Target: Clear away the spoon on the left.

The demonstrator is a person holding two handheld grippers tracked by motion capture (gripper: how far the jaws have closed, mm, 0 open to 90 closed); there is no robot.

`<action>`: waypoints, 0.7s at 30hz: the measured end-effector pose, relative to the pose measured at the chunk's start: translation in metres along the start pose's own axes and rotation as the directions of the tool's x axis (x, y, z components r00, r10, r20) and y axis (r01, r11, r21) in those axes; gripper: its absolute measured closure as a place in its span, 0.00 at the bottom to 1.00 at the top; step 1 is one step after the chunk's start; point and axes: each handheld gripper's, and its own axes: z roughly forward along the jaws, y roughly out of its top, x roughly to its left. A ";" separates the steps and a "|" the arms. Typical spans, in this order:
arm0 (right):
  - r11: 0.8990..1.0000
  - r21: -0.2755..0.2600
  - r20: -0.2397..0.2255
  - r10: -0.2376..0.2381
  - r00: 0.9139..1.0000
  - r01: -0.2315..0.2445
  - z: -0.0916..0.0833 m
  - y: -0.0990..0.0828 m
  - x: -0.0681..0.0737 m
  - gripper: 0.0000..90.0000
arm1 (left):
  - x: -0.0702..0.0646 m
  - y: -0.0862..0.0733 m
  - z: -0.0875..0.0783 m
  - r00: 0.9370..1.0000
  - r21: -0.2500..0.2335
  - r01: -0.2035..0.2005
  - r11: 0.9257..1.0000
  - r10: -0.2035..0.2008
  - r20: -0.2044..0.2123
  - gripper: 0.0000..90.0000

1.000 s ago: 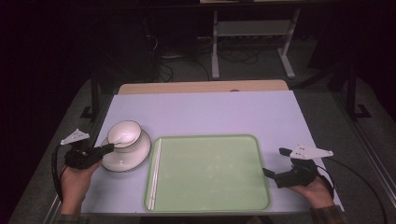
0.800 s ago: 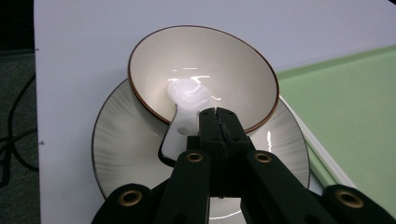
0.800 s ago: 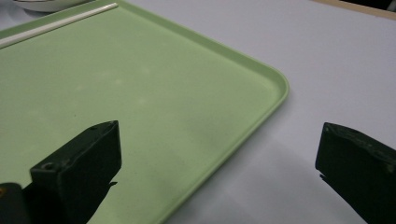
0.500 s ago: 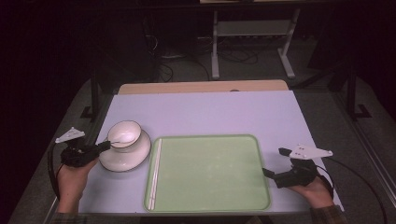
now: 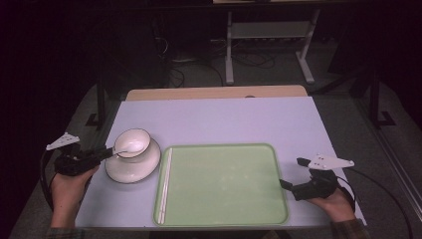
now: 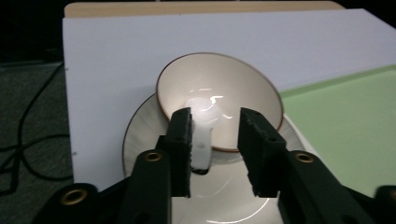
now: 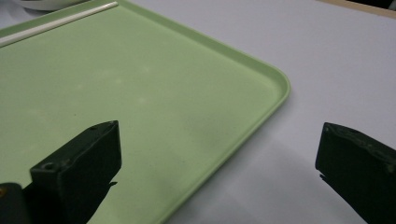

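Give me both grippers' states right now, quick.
Left gripper: jaws just opened, no longer clamping the white ceramic spoon, whose handle leans on one pad, in the white gold-rimmed bowl.
Right gripper: open wide, empty, over the pale green plastic tray edge.

No lettering, label, brand or number can be read anywhere — not one.

Bowl [image 6: 219, 100] – glazed ceramic, glossy white, thin brown rim. Saucer [image 6: 140, 135] same glossy glaze. Spoon [image 6: 201, 126] – white, smooth, shiny, ceramic-looking. Tray [image 5: 224, 184] pale green plastic, matt, faintly scuffed. Table [image 5: 239, 119] cover smooth, matt, lilac-white; bare wood strip at far edge. Left hand-held gripper [image 6: 215, 140] – matt black plastic, brass-coloured inserts.
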 end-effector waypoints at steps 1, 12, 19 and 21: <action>1.000 0.000 0.000 0.000 1.000 0.000 0.000 0.000 0.000 0.00 | 0.002 -0.001 0.001 1.000 0.008 0.005 1.000 -0.005 0.002 0.65; 1.000 0.000 0.001 0.000 1.000 0.000 0.000 0.000 0.000 0.00 | 0.010 -0.013 0.015 0.998 0.045 0.052 0.998 -0.053 0.023 0.57; 1.000 0.000 0.001 -0.001 1.000 0.001 0.000 0.000 0.000 0.00 | 0.011 -0.016 0.022 0.996 0.065 0.072 0.995 -0.075 0.054 0.60; 1.000 -0.001 0.001 0.000 1.000 0.000 0.000 0.000 0.000 0.00 | 0.011 -0.016 0.023 0.995 0.064 0.078 0.995 -0.082 0.058 0.61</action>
